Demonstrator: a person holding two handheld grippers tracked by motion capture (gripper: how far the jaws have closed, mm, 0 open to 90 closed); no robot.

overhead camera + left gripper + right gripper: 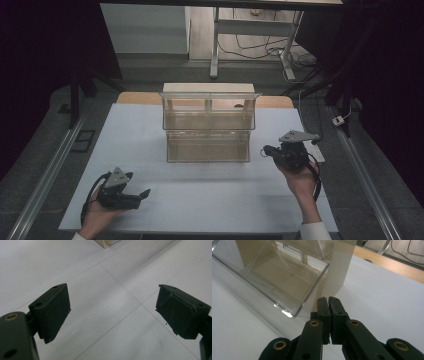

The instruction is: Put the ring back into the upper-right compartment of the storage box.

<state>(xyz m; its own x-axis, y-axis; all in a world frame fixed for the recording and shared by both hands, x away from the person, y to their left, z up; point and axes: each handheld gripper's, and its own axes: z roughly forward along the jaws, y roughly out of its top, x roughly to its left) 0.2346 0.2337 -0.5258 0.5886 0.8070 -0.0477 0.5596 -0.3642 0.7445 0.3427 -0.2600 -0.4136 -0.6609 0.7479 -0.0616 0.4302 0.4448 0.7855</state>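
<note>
Clear glossy plastic bins stand against a matt cream panel; the tabletop looks smooth, matt white.

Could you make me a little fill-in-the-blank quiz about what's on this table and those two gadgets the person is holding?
1. The jaws of the left hand-held gripper stand ____.
2. The jaws of the right hand-held gripper are ____, with nothing between them.
3. The two-tier bin in the middle of the table is made of clear ____.

Missing words: open; shut; plastic
</note>
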